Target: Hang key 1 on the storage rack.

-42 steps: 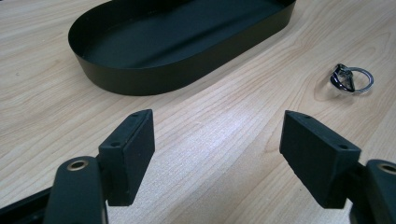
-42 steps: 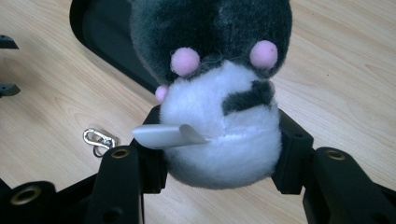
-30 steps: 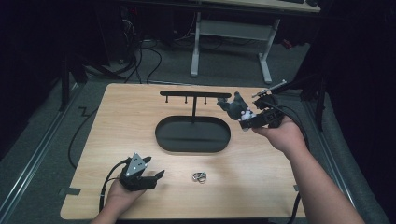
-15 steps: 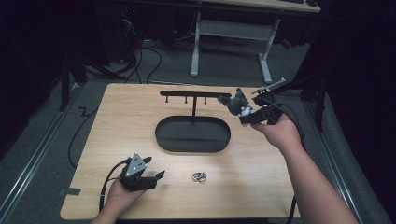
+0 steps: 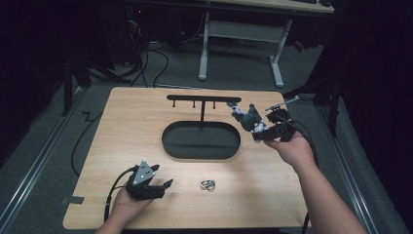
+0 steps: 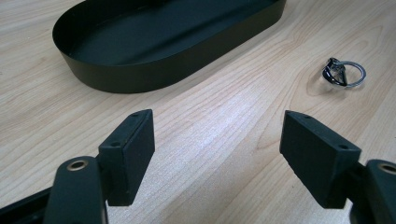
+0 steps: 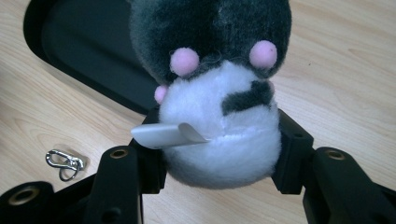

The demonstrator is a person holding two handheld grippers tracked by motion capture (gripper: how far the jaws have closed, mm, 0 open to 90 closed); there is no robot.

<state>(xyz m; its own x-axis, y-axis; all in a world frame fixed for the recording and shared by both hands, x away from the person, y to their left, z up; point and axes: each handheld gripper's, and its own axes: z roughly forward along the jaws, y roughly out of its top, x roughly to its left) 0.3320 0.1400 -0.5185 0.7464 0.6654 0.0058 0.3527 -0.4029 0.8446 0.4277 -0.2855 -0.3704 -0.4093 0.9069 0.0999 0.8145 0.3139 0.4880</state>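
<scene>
— Plush toy [image 7: 219, 107], grey and white with pink dots: where is it?

— Between my right gripper's [image 5: 256, 127] jaws, squeezed at its white lower half, a white tag sticking out at one side. In the high view it hangs above the table [image 5: 292, 195], just past the right end of the black oval tray [image 5: 170, 141] and by the end of the hook stand [image 5: 202, 100].

— And your left gripper [image 5: 163, 185]?

— Low over the table near its front edge, jaws spread with nothing between them. A metal key ring [image 5: 209, 185] lies just beside it.
</scene>
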